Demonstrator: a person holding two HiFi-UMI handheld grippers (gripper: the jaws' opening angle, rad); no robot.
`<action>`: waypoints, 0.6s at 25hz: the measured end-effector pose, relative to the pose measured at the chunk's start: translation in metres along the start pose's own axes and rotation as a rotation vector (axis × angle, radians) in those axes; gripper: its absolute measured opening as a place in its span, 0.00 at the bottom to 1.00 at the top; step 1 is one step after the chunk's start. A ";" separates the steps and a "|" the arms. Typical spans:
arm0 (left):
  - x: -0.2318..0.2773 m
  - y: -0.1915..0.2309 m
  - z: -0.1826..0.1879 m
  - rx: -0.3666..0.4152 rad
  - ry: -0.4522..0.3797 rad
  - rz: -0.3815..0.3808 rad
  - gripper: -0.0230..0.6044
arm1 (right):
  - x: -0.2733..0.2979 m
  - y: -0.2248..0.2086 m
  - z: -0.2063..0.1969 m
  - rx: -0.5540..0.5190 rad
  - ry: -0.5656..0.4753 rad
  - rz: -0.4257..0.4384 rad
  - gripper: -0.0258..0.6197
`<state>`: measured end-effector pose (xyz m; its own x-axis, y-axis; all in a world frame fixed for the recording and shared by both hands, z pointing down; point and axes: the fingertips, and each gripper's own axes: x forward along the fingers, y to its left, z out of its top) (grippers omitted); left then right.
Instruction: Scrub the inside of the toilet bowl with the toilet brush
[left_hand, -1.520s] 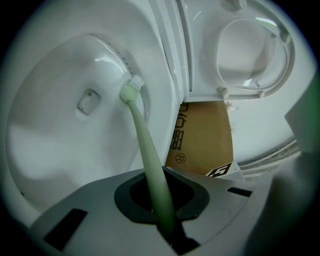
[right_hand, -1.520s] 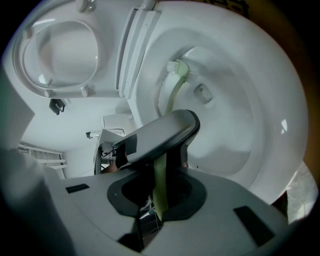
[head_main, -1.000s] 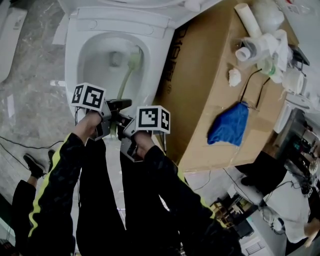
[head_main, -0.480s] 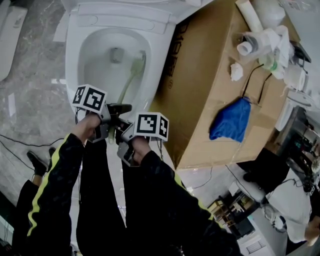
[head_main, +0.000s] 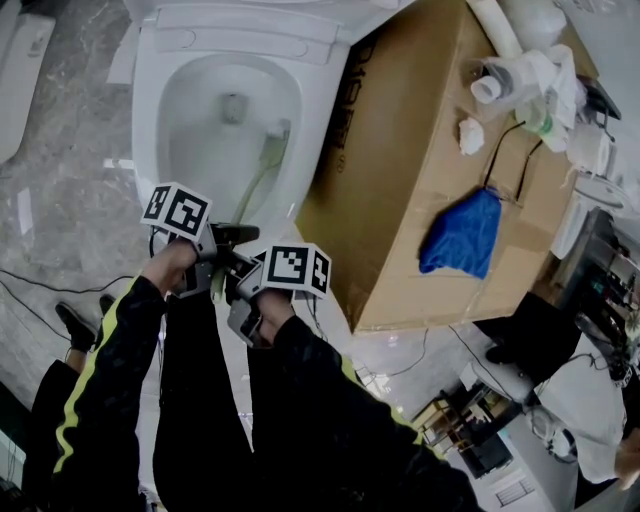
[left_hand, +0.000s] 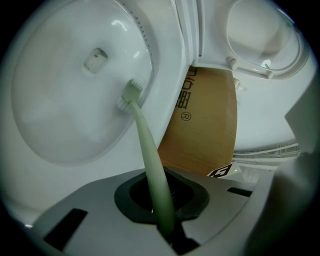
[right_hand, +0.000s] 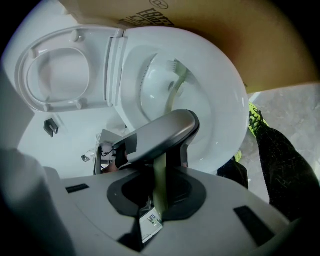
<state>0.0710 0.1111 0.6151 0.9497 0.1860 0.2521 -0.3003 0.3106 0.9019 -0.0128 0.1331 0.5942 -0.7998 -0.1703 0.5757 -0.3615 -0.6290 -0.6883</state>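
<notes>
Down by the near edge of the toilet, the left gripper (head_main: 230, 240) and the right gripper (head_main: 240, 283) sit close together, almost touching. Both are clamped on the long thin handle of the pale green plastic toilet brush (head_main: 257, 182). In the left gripper view, the left gripper (left_hand: 164, 222) has its jaws pressed on the handle (left_hand: 148, 150). In the right gripper view, the right gripper (right_hand: 157, 202) squeezes the near end of the same handle, just behind the left one.

Two arms in black sleeves with yellow-green stripes (head_main: 100, 360) reach forward and down. The hands are side by side, the left one a little farther ahead.

From the grippers, the handle slants away and up into the white toilet bowl (head_main: 150, 130). The brush head (head_main: 273, 135) rests against the right inside wall of the bowl. The small drain hole (head_main: 233, 108) is just to its left and a bit farther off.

The white seat and lid (right_hand: 57, 75) stand open at the far side of the bowl.

Right beside the toilet stands a big brown cardboard box (head_main: 400, 190). On top of it lie a crumpled blue cloth (head_main: 460, 240) and some white paper rolls (head_main: 500, 85). The floor is grey stone (head_main: 60, 190), and a black shoe (head_main: 70, 328) shows at the left.
</notes>
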 end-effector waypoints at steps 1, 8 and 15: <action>0.000 0.000 -0.004 -0.004 0.007 0.002 0.08 | 0.000 -0.001 -0.003 0.008 0.000 0.001 0.13; -0.004 0.003 -0.025 -0.024 0.058 0.025 0.08 | -0.001 -0.003 -0.021 0.063 -0.006 0.015 0.13; -0.015 0.013 -0.048 -0.059 0.085 0.051 0.08 | 0.005 -0.006 -0.045 0.115 0.005 0.027 0.13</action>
<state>0.0483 0.1567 0.6058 0.9226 0.2806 0.2646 -0.3555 0.3525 0.8657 -0.0359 0.1703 0.5812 -0.8108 -0.1845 0.5555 -0.2830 -0.7072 -0.6479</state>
